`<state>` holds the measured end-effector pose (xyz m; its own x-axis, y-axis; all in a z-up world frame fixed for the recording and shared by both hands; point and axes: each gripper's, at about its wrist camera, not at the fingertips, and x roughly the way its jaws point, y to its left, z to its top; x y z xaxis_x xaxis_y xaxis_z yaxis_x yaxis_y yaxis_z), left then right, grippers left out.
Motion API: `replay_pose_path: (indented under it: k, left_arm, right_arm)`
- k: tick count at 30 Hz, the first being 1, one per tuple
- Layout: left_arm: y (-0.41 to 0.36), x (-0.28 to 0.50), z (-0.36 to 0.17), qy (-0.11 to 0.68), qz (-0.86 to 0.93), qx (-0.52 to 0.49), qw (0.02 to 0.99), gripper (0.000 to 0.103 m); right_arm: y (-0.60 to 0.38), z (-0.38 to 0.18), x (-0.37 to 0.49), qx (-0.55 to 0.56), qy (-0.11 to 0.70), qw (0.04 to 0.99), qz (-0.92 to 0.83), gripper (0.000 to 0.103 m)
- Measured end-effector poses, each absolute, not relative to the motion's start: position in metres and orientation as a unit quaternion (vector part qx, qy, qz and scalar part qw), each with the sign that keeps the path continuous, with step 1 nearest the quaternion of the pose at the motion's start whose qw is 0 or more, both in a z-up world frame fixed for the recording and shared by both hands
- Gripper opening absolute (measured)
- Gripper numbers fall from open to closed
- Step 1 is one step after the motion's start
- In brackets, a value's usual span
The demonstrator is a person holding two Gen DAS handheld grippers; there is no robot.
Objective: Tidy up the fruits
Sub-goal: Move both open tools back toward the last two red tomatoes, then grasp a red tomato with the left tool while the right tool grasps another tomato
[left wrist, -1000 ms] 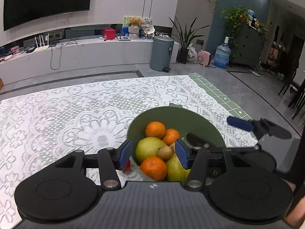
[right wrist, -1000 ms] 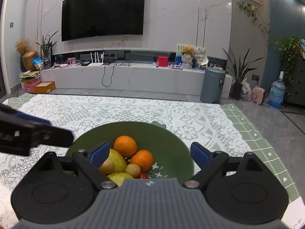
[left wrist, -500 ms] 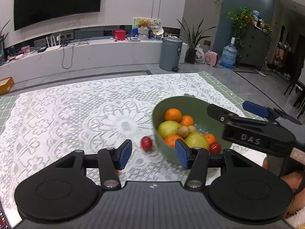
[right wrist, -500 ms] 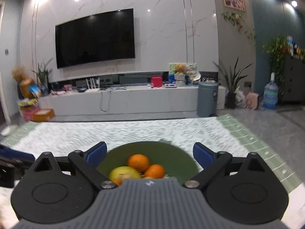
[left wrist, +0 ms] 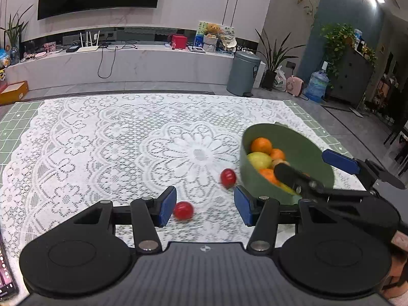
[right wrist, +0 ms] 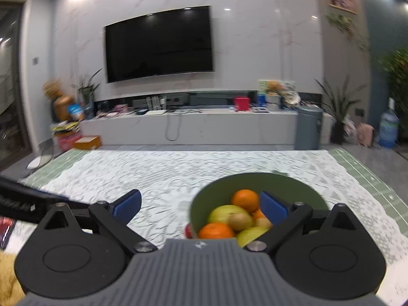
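A green bowl [left wrist: 255, 176] on the lace tablecloth holds oranges [left wrist: 260, 145], a yellow-green fruit [left wrist: 258, 159] and smaller fruit. Two small red fruits lie on the cloth left of it. One [left wrist: 183, 210] sits just inside the left pad of my left gripper [left wrist: 204, 205], which is open. The other [left wrist: 227, 177] lies close to the bowl's wall. My right gripper [left wrist: 301, 161] hovers over the bowl with its jaws opening and nothing held. In the right wrist view that gripper [right wrist: 200, 204] frames the left rim of the bowl [right wrist: 293, 186], and an orange [right wrist: 244, 200] shows inside.
The lace cloth [left wrist: 127, 148] covers a green mat that shows at the table's left and right edges. A hand [left wrist: 397, 242] holds the right gripper at the lower right. Beyond the table stand a grey bin [left wrist: 243, 74] and a long white console [left wrist: 127, 61].
The left wrist view has slid left: the bowl went from the middle to the right, and two red fruits came into view on the cloth. The right gripper's jaws stand wider.
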<state>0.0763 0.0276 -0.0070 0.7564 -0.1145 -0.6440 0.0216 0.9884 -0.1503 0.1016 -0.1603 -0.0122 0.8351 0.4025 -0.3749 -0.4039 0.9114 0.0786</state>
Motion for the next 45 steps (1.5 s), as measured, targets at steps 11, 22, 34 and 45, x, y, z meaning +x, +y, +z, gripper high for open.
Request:
replay_pose_path:
  k: [11, 22, 34, 45]
  left_arm:
    - [0.068, 0.086, -0.034, 0.361, -0.034, -0.092, 0.927, 0.060]
    - [0.085, 0.095, -0.055, 0.373, -0.054, -0.121, 0.918, 0.060]
    - [0.080, 0.106, -0.078, 0.406, -0.077, -0.124, 0.902, 0.053]
    - [0.068, 0.132, -0.093, 0.419, -0.092, -0.130, 0.894, 0.043]
  right_arm:
    - [-0.122, -0.030, 0.101, -0.085, 0.211, 0.943, 0.241, 0.095]
    - [-0.089, -0.048, 0.103, -0.148, 0.239, 0.920, 0.273, 0.081]
    - [-0.073, -0.071, 0.129, -0.152, 0.313, 0.901, 0.259, 0.045]
    - [-0.066, -0.084, 0.138, -0.157, 0.339, 0.894, 0.247, 0.035]
